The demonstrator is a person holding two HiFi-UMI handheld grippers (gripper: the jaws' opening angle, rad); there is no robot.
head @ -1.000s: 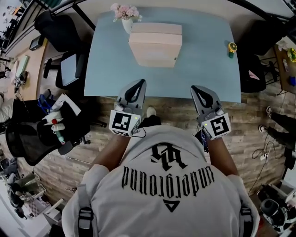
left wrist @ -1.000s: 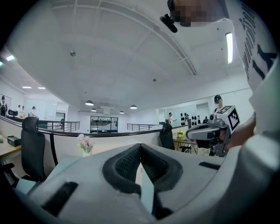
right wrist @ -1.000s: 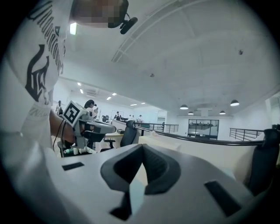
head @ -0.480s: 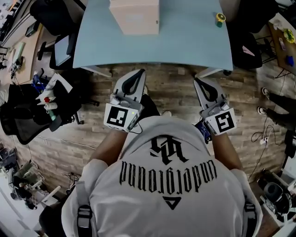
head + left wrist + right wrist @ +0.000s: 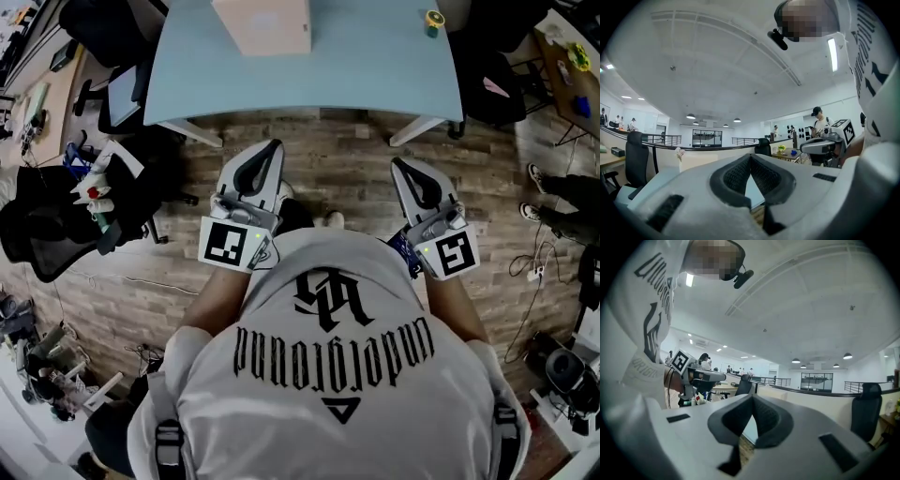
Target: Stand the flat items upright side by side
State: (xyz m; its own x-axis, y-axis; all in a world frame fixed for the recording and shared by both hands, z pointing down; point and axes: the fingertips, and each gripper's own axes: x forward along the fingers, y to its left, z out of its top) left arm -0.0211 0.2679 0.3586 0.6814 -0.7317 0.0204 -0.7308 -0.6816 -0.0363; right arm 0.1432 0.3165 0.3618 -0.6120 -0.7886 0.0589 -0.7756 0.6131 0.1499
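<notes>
A pale beige box (image 5: pixel 262 23) stands on the light blue table (image 5: pixel 375 66) at the top of the head view, with a small yellow object (image 5: pixel 432 21) near the table's right corner. No flat items can be made out. My left gripper (image 5: pixel 269 147) and right gripper (image 5: pixel 401 166) are held close to the person's chest, over the wooden floor and well short of the table's front edge. Both are shut with nothing between the jaws, as the left gripper (image 5: pixel 750 157) and right gripper (image 5: pixel 752 397) show in their own views. The box (image 5: pixel 701 158) appears far off beyond the left jaws.
A black office chair (image 5: pixel 56 234) loaded with bottles and clutter stands on the left. Another dark chair (image 5: pixel 492 75) sits by the table's right end. Cables and gear (image 5: pixel 562 366) lie on the floor at the right. A person (image 5: pixel 818 123) stands in the background.
The person has stepped back from the table: table and box have slid towards the top of the head view, and both grippers, still shut, now hang over the floor instead of the table edge.
</notes>
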